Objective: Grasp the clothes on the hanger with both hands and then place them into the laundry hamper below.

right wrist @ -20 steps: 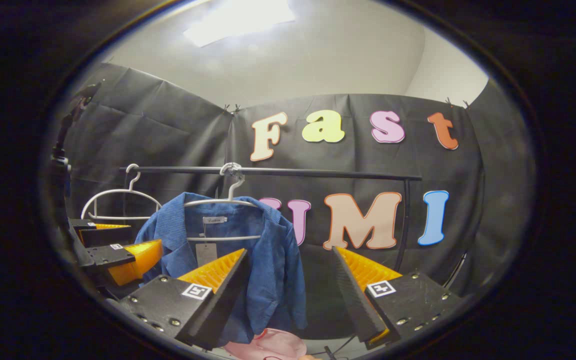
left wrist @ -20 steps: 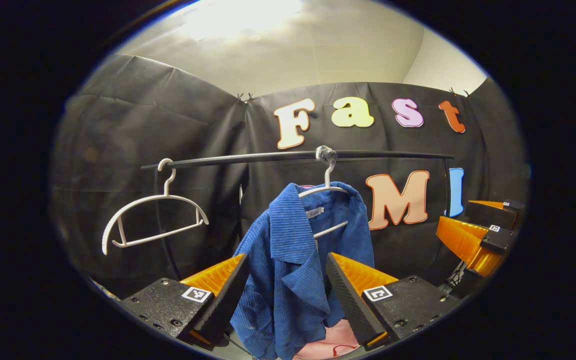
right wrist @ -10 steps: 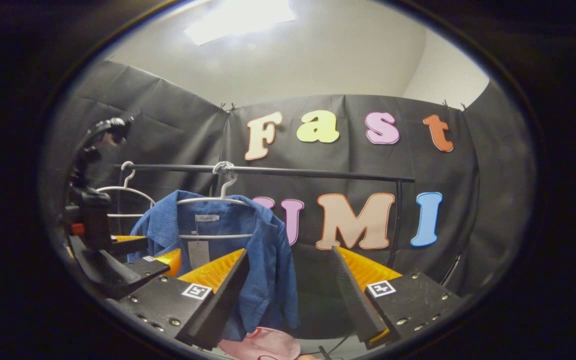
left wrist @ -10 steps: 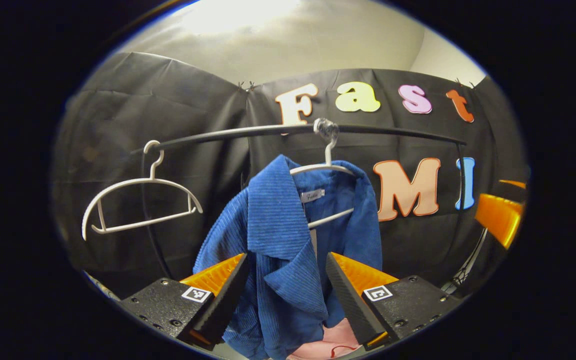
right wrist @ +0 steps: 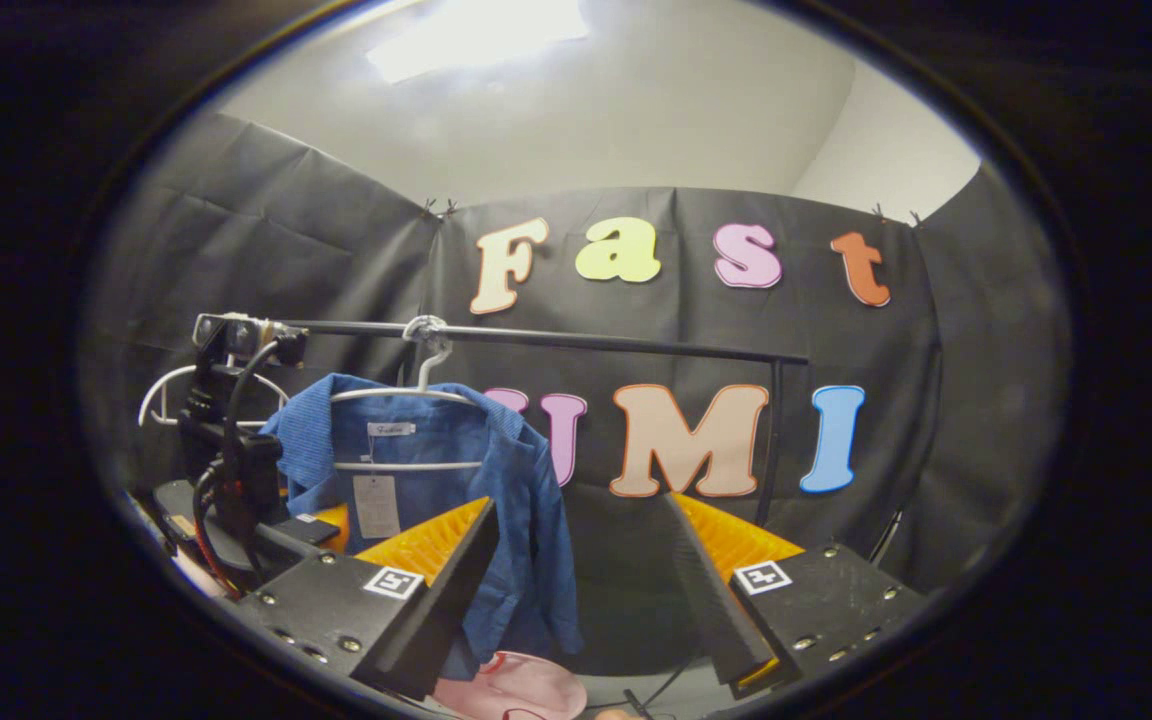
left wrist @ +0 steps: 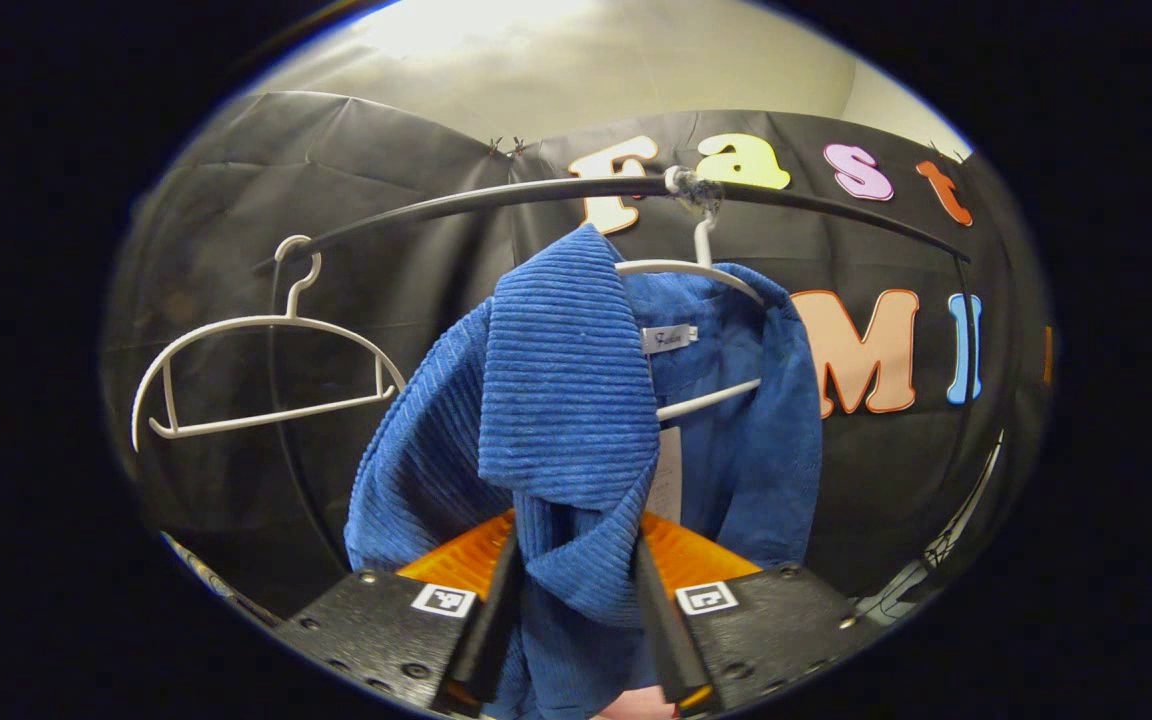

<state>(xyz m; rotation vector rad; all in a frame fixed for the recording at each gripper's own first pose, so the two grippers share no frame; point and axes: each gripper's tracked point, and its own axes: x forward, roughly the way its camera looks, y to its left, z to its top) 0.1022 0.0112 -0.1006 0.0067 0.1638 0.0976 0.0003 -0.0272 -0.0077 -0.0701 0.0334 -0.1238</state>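
A black cloth wall [right wrist: 316, 250] hangs across the back of the booth, creased and pinned at its upper edge with small clips [right wrist: 436, 207]. Above it rises a plain off-white room wall [right wrist: 636, 110], lit by a bright rectangular ceiling light [right wrist: 476, 30] at the top of the right gripper view; in the left gripper view the same glow [left wrist: 456, 25] washes out the top centre. A thin black metal rail [right wrist: 586, 343] runs level across the middle, bending down into a black upright post [right wrist: 769, 440] at the right. A thin dark cable [right wrist: 661, 685] lies along the pale floor at the bottom centre.
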